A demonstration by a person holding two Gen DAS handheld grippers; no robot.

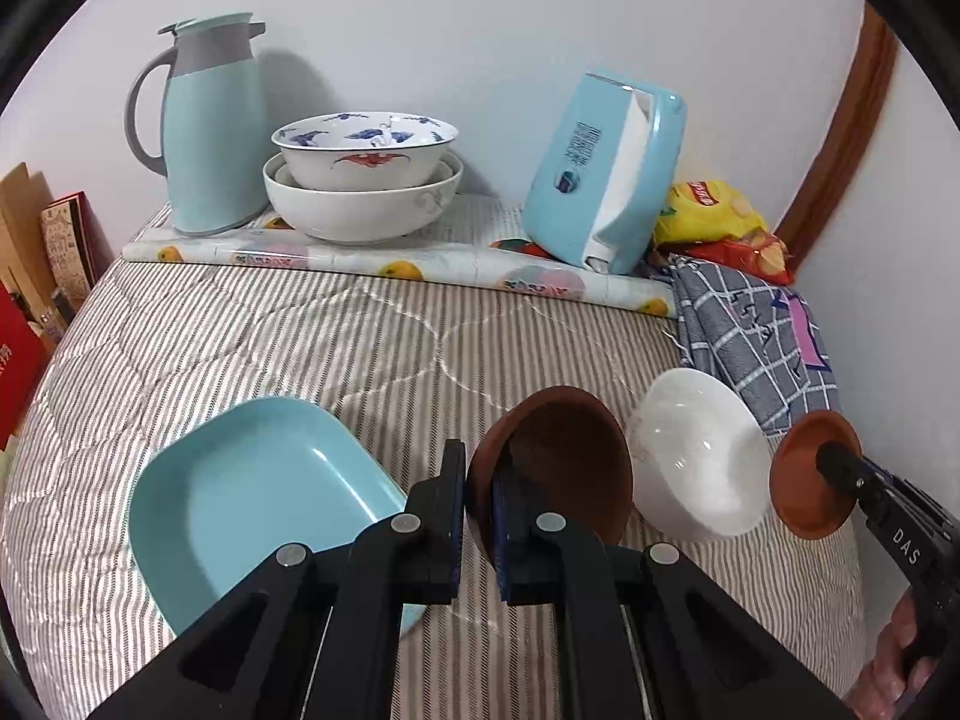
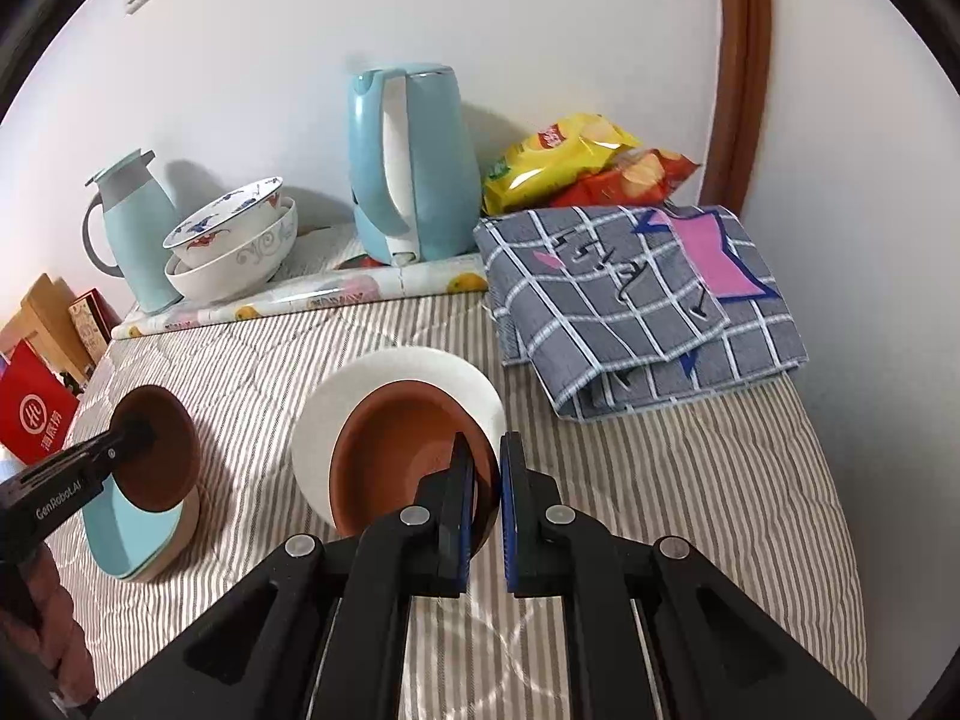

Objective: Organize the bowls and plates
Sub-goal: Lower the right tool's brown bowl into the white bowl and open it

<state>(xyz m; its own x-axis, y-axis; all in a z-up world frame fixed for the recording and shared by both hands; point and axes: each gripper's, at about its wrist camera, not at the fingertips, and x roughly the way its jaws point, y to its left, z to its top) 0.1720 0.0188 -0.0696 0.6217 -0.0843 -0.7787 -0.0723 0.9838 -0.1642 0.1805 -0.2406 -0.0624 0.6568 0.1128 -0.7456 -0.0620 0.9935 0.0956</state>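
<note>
The left hand-held gripper [image 1: 478, 516] is pinching the rim of a dark brown bowl [image 1: 558, 462], its jaws closed on the wall so that the bowl is hanging tilted above the striped quilted bedding [image 1: 300, 336]. In the right wrist view this same brown bowl [image 2: 159, 450] is showing above the light blue square plate [image 2: 129, 534], which is lying on the bedding; whether bowl and plate are touching cannot be told. The blue plate [image 1: 258, 498] is appearing just left of the gripper in the left wrist view.

The right hand-held gripper [image 2: 485, 501] is clamping the rim of a terracotta-coloured bowl [image 2: 402, 456], jaws closed on it, and is holding it tilted in front of a white bowl [image 2: 414, 372] sitting on the bedding. From the left wrist view, the terracotta bowl [image 1: 810, 474] is hanging just right of the white bowl [image 1: 696, 456].

Farther back, a blue-and-red patterned bowl [image 1: 366, 147] is nesting inside a larger white bowl [image 1: 360, 204] on a fruit-printed mat [image 1: 420, 267], beside a pale blue thermos jug [image 1: 210, 126] and a blue electric kettle [image 2: 408, 168]. A folded grey checked cloth [image 2: 636, 300] and yellow and red snack bags [image 2: 576, 156] are lying near the right wall.
</note>
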